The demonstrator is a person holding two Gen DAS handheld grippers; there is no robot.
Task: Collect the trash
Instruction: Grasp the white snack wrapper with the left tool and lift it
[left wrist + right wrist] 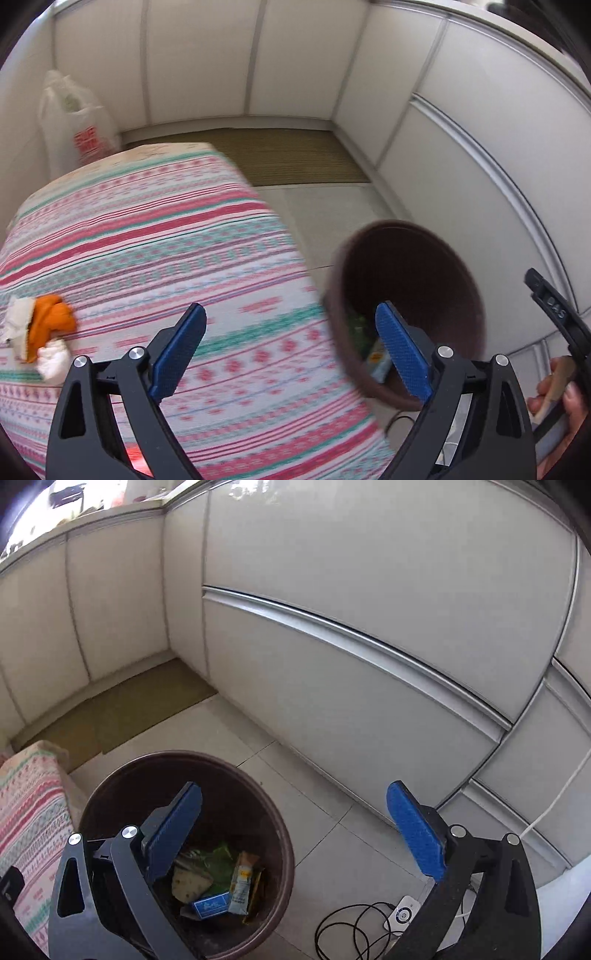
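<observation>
My left gripper (290, 314) is open and holds nothing. It hangs over the right edge of a table with a pink and green striped cloth (147, 240). Crumpled orange and white trash (48, 328) lies on the cloth at the far left. A round brown bin (406, 230) stands on the floor right of the table. My right gripper (295, 790) is open and holds nothing, its left finger above the bin (177, 756). Inside the bin lie a green wrapper (218, 864), a blue box (210, 906) and a snack wrapper (242, 886).
White cabinet fronts (369, 701) wall in the tiled floor behind and to the right. A green mat (288, 155) lies by the far cabinets. A white plastic bag (74, 122) stands behind the table. A black cable (347, 930) and a small white device (402, 912) lie right of the bin.
</observation>
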